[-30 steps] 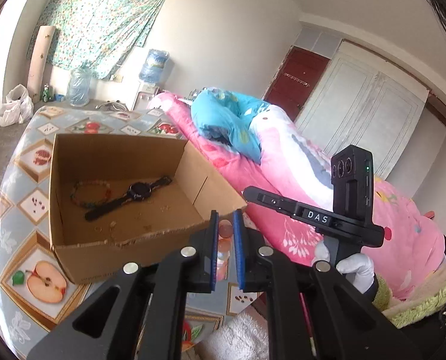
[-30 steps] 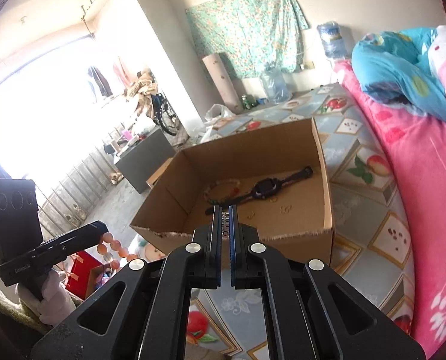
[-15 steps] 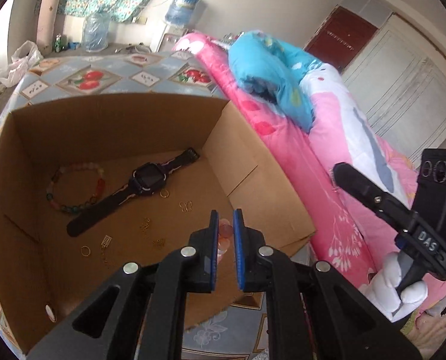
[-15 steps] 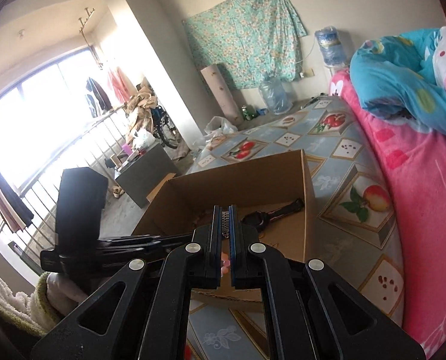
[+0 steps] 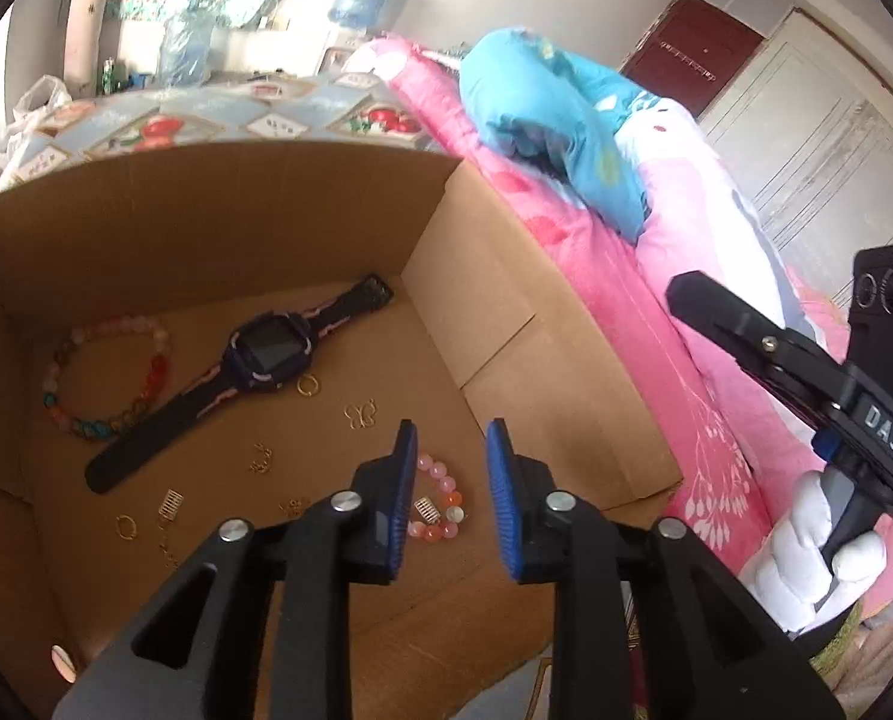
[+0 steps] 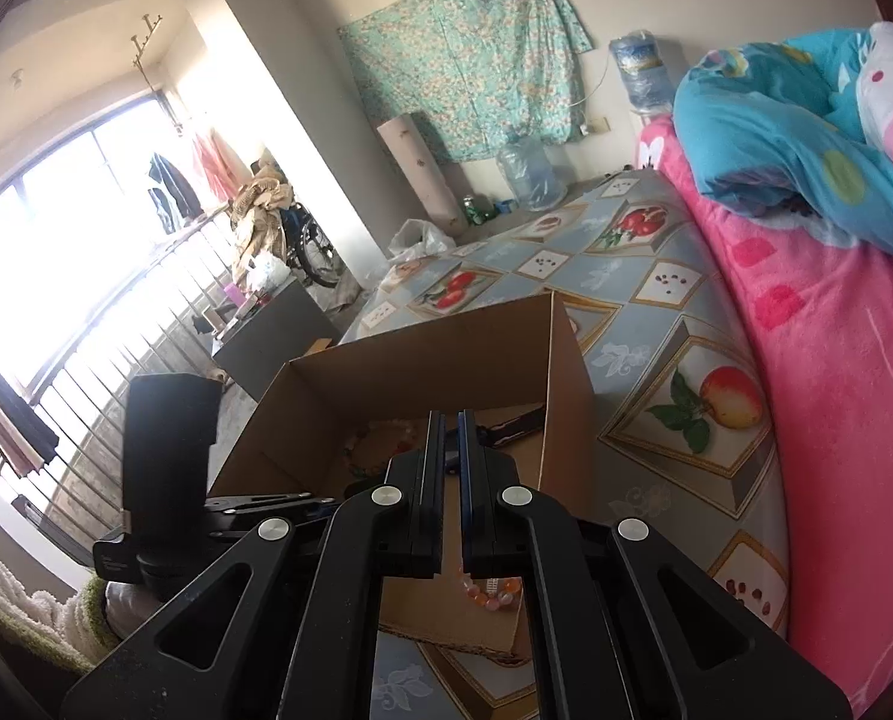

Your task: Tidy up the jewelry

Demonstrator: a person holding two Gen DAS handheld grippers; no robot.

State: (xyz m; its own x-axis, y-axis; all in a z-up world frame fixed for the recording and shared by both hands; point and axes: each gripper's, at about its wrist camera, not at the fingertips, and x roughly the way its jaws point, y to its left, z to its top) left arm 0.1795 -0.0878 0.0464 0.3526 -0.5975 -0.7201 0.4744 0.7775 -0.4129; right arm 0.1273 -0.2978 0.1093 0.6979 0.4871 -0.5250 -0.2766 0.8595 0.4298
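An open cardboard box (image 5: 494,276) sits on a fruit-patterned mattress. On its floor lie a dark watch (image 5: 266,354), a multicolour bead bracelet (image 5: 107,381) and several small gold pieces, such as a ring (image 5: 307,385). My left gripper (image 5: 449,438) hangs over the box's near right corner, its jaws opening with nothing pressed between the pads. A pink and orange bead bracelet (image 5: 440,507) lies loose on the floor just below them, also seen in the right wrist view (image 6: 491,591). My right gripper (image 6: 451,420) is shut and empty, above the box's near edge (image 6: 422,354).
A pink blanket (image 5: 626,312) and a blue pillow (image 5: 554,120) lie right of the box. A white-gloved hand (image 5: 806,546) holds the right gripper's handle. Water jugs (image 6: 530,174) and a cardboard roll (image 6: 422,168) stand by the far wall. A railing (image 6: 86,372) and window lie left.
My left gripper came forward and down over the box. Its jaws have parted, and the pink bead bracelet they held now lies on the box floor. The right gripper stays shut.
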